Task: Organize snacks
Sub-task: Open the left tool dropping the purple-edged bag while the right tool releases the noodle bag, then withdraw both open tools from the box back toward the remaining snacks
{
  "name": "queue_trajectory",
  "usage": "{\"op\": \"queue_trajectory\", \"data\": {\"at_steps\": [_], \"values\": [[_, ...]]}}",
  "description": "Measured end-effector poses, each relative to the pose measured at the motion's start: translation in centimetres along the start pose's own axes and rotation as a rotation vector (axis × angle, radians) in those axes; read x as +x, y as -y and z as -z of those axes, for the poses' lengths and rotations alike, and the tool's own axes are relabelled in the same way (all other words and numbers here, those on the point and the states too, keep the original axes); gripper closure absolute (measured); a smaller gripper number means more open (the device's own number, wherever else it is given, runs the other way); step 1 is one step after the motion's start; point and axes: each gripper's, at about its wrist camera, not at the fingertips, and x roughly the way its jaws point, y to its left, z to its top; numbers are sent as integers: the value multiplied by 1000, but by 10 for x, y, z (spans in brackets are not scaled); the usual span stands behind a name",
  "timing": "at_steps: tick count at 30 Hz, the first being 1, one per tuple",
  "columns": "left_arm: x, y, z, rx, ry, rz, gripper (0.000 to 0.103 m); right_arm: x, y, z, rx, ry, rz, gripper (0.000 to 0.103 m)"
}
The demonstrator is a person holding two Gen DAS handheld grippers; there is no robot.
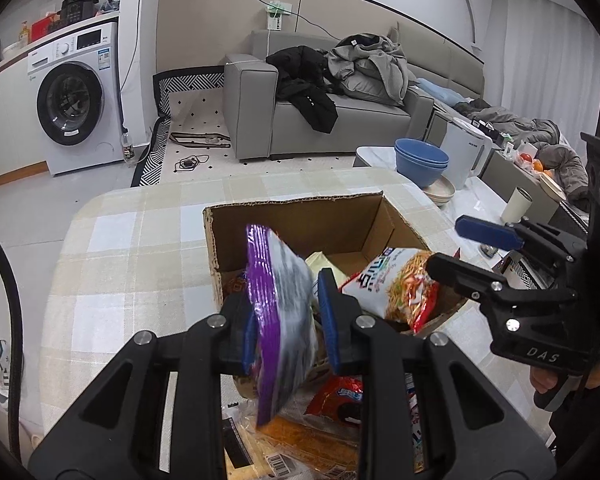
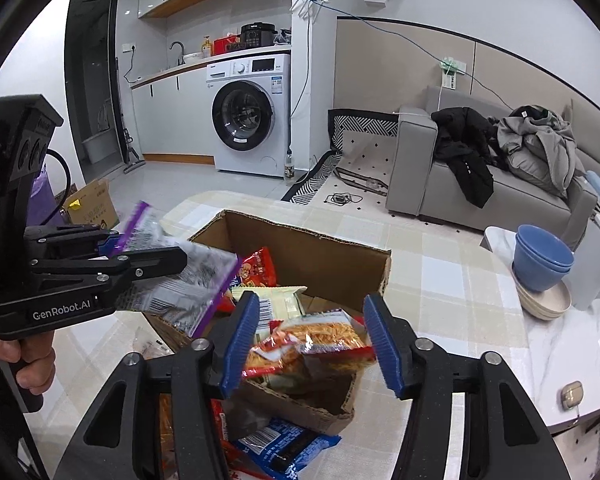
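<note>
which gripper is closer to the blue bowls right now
Right. The right gripper hangs over the cardboard box, on the blue bowls' side; the left gripper, holding the purple packet, sits farther away across the box.

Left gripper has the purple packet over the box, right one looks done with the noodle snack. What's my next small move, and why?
Probably ease the left gripper forward and open it. It is shut on the purple packet, hanging at the near edge of the cardboard box, which has free floor at the back. The right gripper stands open, the orange snack bag lying loose between its pads.
</note>
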Motion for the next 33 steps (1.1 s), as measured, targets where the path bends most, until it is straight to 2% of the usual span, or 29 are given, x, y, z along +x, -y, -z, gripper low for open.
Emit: {"op": "queue_trajectory", "data": {"at_steps": [2,4,7,11,13,19,33], "values": [[-1,1,2,4,-9,3,69,-5,3,1,7,8,2,37],[-4,2,4,0,-5,1,43,-9,6,3,15,10,2,31],[-11,2,7,-8,4,5,23,-17,11,7,33,17,-4,19],[-22,1,13,-20,14,-8,17,-24,14,10,49,18,-5,13],[-30,-2,19,-25,18,-12,1,-26,14,11,53,16,-1,9],[-50,-7,31,-33,38,-31,1,-33,11,14,64,16,-4,1],[-79,-12,68,-43,27,-69,1,-44,-8,41,102,-49,-30,0]]}}
